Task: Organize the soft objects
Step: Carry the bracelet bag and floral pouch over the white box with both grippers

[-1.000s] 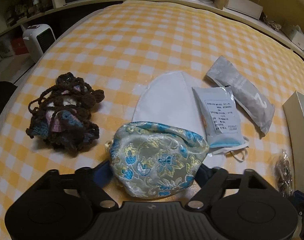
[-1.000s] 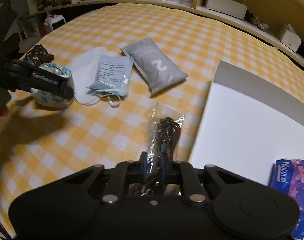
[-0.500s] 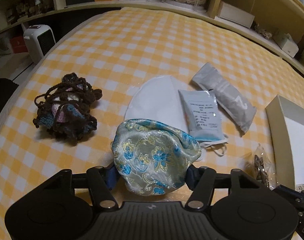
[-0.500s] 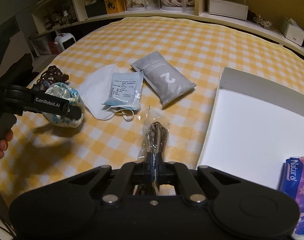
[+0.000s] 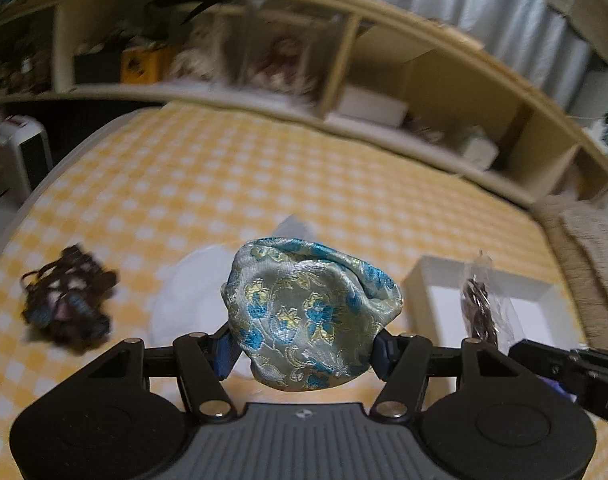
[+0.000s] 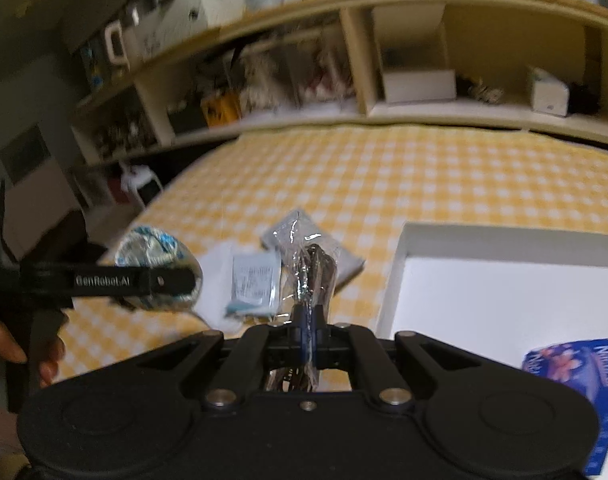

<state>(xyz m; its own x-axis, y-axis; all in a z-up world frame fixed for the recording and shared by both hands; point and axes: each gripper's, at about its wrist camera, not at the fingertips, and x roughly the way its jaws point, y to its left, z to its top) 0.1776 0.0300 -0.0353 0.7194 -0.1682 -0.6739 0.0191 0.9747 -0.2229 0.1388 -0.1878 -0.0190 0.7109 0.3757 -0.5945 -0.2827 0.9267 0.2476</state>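
My left gripper (image 5: 304, 348) is shut on a blue floral brocade pouch (image 5: 310, 316), which it holds up above the yellow checked bed (image 5: 263, 184). In the right wrist view the same pouch (image 6: 151, 248) hangs at the left behind one left finger (image 6: 115, 280). My right gripper (image 6: 307, 320) is shut on a clear plastic bag with a dark item inside (image 6: 312, 268), also lifted off the bed. That bag (image 5: 480, 304) shows at the right of the left wrist view. A white open box (image 6: 504, 234) lies to the right, with a blue tissue pack (image 6: 572, 364) in it.
On the bed lie a dark brown crochet piece (image 5: 67, 304), a white mask (image 5: 187, 288), a packaged mask (image 6: 253, 280) and a grey packet (image 6: 287, 228). Cluttered shelves (image 6: 424, 112) run along the far side. A white heater (image 5: 23, 148) stands left of the bed.
Both grippers have risen off the bed with their loads, and both views have tilted up toward the shelves. The left jaws closed in on the pouch; the right jaws pinched the bag.
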